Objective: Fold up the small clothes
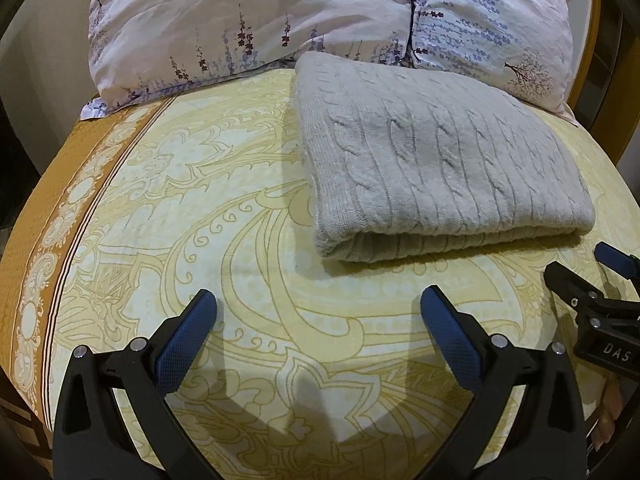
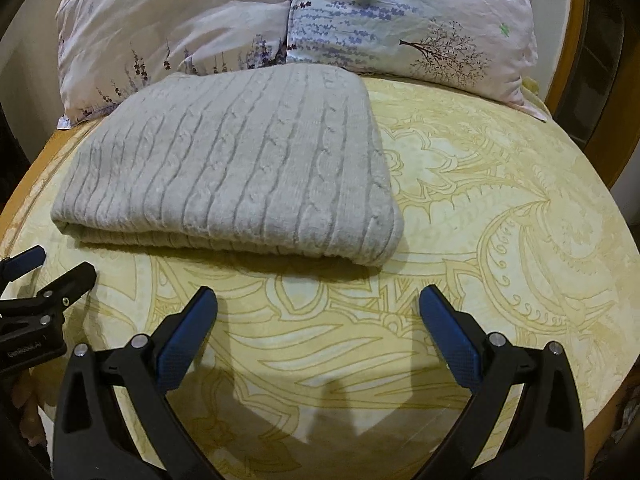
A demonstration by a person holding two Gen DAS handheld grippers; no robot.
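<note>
A light grey cable-knit sweater lies folded into a thick rectangle on the bed, its folded edge toward me. It also shows in the right wrist view. My left gripper is open and empty, above the sheet just in front of the sweater's left part. My right gripper is open and empty, in front of the sweater's right corner. The right gripper also shows at the right edge of the left wrist view, and the left gripper at the left edge of the right wrist view.
The bed has a yellow patterned sheet with an orange border on the left. Two floral pillows lie behind the sweater. A wooden bed frame curves along the right.
</note>
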